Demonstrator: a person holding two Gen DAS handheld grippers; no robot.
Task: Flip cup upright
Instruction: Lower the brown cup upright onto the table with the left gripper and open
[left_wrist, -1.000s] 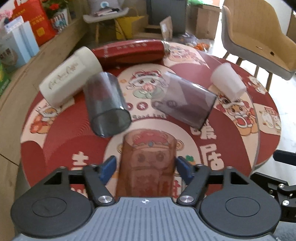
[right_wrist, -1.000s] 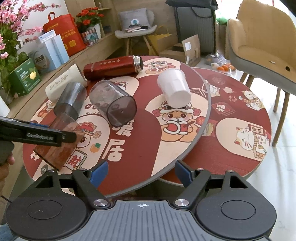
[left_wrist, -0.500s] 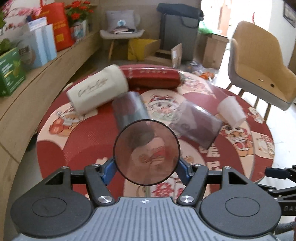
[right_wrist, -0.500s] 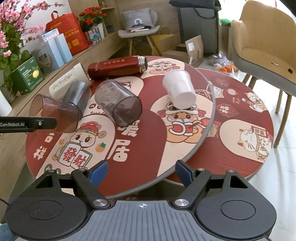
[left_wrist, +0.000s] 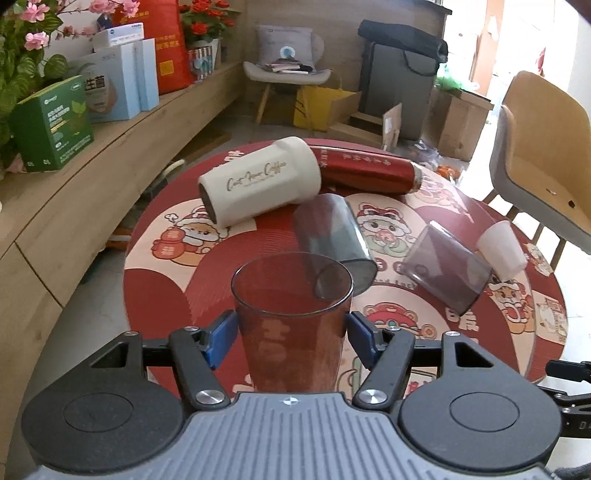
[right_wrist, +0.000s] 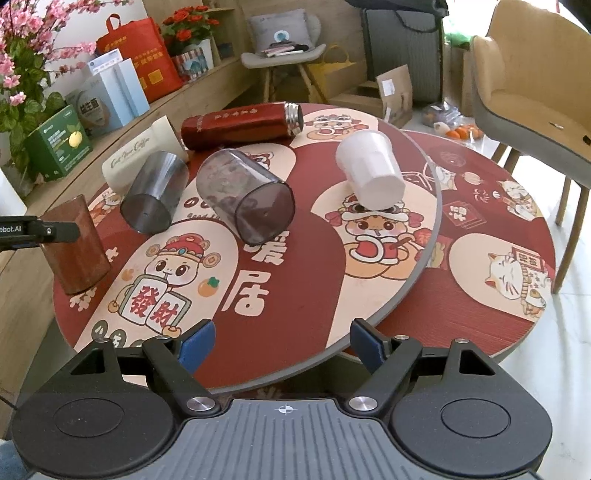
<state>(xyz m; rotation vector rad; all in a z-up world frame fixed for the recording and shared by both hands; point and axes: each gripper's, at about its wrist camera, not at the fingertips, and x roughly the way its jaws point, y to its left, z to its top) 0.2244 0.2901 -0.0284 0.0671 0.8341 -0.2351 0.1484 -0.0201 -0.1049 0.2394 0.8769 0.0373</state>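
The left tool (left_wrist: 291, 338) clamps the brown cup (left_wrist: 291, 325) mouth-up at lower centre of its view, the base hidden behind the tool body. At far left of the right view it stands tilted on the worktop (right_wrist: 295, 295). The right tool (right_wrist: 282, 341) gapes wide, holding nothing.

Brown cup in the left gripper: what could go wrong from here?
1. The brown cup stands close to the table edge; a nudge on release could send it off.
2. The right wrist view shows it leaning slightly, so opening the left gripper early may tip it.
3. The grey tumbler lies just behind it; pushing forward could set it rolling.
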